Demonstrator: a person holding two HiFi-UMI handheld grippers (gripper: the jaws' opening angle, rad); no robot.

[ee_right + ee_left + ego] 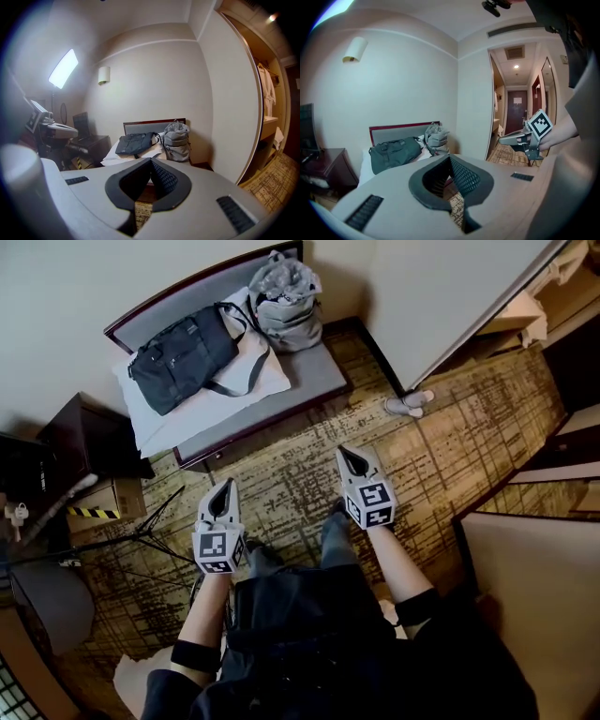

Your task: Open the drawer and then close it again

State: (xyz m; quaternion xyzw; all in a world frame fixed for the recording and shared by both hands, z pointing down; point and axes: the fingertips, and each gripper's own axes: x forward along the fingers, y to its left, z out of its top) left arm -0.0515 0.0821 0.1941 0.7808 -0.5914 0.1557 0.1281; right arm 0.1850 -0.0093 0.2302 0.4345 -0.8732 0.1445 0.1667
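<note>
I stand on patterned carpet with both grippers held out in front, both over bare floor. My left gripper (223, 487) is shut with nothing between its jaws; in its own view the tips (450, 158) meet. My right gripper (352, 455) is shut and empty too, its tips (151, 161) pressed together. Each shows in the other's view: the right gripper (508, 138) and the left gripper (56, 131). A dark wooden nightstand (86, 435) stands at the far left, well away from both; I cannot make out a drawer front on it.
Ahead is a bench (319, 381) with a dark duffel bag (180, 365), a grey backpack (286, 304) and a white pillow (253, 376). A cardboard box (101, 506) and a tripod (141, 532) are at the left. Slippers (409, 404) lie by the white wall corner. A bed corner (544, 587) is at the right.
</note>
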